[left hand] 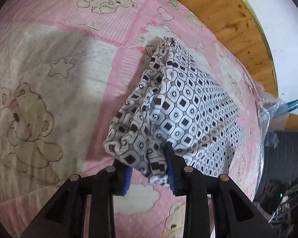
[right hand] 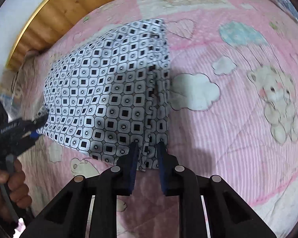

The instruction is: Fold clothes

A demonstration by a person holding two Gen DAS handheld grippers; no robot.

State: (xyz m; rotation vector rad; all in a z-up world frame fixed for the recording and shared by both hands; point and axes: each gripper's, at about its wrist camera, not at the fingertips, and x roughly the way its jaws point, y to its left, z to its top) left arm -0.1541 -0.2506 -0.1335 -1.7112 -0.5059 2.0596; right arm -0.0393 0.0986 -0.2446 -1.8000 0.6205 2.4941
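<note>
One patterned garment [left hand: 188, 107] on one pink quilt [left hand: 49, 79], two grippers at its near edge: the left gripper [left hand: 149, 168] and the right gripper [right hand: 148, 158]; one hand [right hand: 8, 184].

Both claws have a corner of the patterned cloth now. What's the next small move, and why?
Probably carry both corners forward together toward the far edge and lay them down. The left claw and the right claw each pinch a near corner of the patterned garment, lifting its near edge off the pink quilt while the far part appears to rest on it. Moving evenly should keep the fold straight.
</note>
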